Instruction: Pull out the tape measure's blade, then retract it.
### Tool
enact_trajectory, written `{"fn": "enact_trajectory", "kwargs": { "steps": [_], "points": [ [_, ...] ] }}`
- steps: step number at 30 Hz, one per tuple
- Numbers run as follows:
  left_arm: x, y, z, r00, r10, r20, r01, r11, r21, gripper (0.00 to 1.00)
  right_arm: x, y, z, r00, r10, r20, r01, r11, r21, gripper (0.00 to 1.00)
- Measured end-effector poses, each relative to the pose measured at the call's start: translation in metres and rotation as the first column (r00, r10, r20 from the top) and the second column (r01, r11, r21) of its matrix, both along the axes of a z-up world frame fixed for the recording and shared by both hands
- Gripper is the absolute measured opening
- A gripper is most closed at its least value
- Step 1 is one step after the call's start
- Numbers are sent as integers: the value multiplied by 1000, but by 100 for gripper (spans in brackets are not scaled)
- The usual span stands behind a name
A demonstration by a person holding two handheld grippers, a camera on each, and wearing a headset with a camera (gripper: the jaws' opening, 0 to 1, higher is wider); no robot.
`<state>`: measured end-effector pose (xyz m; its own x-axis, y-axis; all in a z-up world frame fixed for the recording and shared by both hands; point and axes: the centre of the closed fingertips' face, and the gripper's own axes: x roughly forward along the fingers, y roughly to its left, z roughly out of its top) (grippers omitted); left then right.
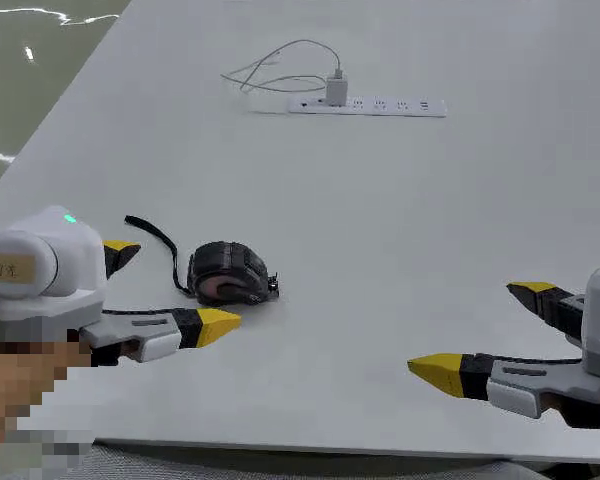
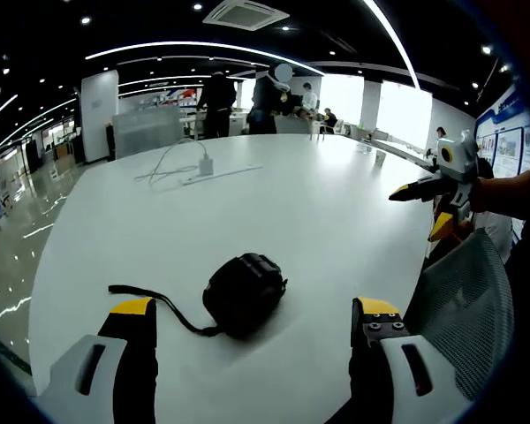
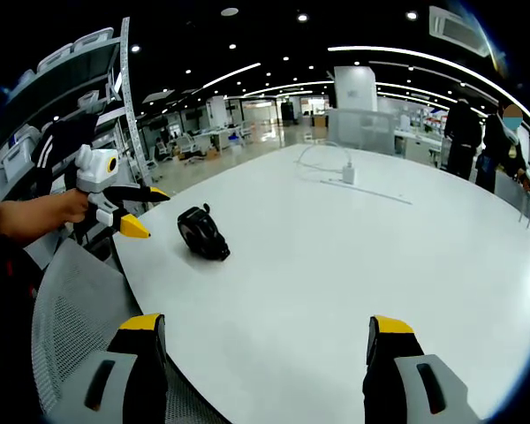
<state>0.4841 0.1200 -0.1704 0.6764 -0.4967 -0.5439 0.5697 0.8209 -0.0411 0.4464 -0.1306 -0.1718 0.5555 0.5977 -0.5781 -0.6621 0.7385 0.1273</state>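
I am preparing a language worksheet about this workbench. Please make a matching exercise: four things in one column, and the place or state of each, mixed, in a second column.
Column one:
1. tape measure
2. power strip
3. left gripper
4. right gripper

Column two:
A. open, over bare table, apart from the other things
B. at the far side, white charger plugged in
C. open, close to the tape measure
D. black, lying flat, strap trailing

Pairs: 1-D, 2-B, 3-C, 4-A
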Motion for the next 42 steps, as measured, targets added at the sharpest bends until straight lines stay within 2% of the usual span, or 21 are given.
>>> {"fn": "enact_trajectory", "kwargs": {
  "steps": [6,8,12,14,16,17,18,20,21,23,25,29,32,33,35,39,42],
  "points": [
    [10,-6,-7,993,-118,1,117,991,57,79,3,-1,-1,1000,-8,-6,8,1000,-2,93],
    [11,-8,-11,989,-149,-11,149,987,65,77,3,-1,-2,1000,-11,-8,11,1000,-2,93],
    [19,-15,-16,972,-233,-2,232,969,88,76,4,-1,-4,1000,-10,-18,10,1000,-9,93],
    [23,-17,-20,964,-264,-13,264,959,102,74,4,-2,-6,1000,-10,-22,10,1000,-13,93],
    [26,-20,-23,952,-306,-8,305,946,114,72,5,-2,-5,1000,-11,-24,11,1000,-14,93],
    [26,-22,-25,944,-329,-17,328,937,118,71,5,-2,-5,1000,-11,-25,11,1000,-15,93],
    [23,-27,-27,925,-378,-22,378,919,111,70,6,-2,-5,1000,-11,-26,11,1000,-17,93],
    [25,-28,-30,909,-416,-25,415,900,132,70,7,-1,-5,1000,-9,-28,9,1000,-20,93],
    [25,-29,-34,896,-442,-43,443,886,139,69,8,-1,-5,1000,-7,-29,7,1000,-22,92],
    [28,-30,-35,888,-458,-39,458,878,137,67,9,1,-5,1000,-3,-28,2,1000,-25,92],
    [27,-32,-37,875,-481,-52,483,866,132,66,10,3,-3,1000,-3,-27,2,1000,-25,92],
    [30,-33,-43,858,-510,-63,514,847,137,64,12,4,-4,1000,-1,-29,1,1000,-26,92],
    [30,-35,-46,844,-533,-63,537,833,135,60,12,5,-4,999,0,-32,0,1000,-30,92],
    [30,-36,-48,836,-545,-61,548,825,142,59,12,6,-5,999,0,-33,-1,1000,-30,92],
    [32,-35,-53,836,-544,-73,549,822,154,58,12,7,-5,999,3,-34,-4,999,-32,92],
    [32,-35,-58,823,-561,-88,568,808,159,51,13,10,-5,999,11,-37,-12,999,-34,92],
    [34,-35,-59,822,-563,-89,569,806,161,48,14,12,-6,999,16,-39,-17,999,-35,92]
  ]
}}
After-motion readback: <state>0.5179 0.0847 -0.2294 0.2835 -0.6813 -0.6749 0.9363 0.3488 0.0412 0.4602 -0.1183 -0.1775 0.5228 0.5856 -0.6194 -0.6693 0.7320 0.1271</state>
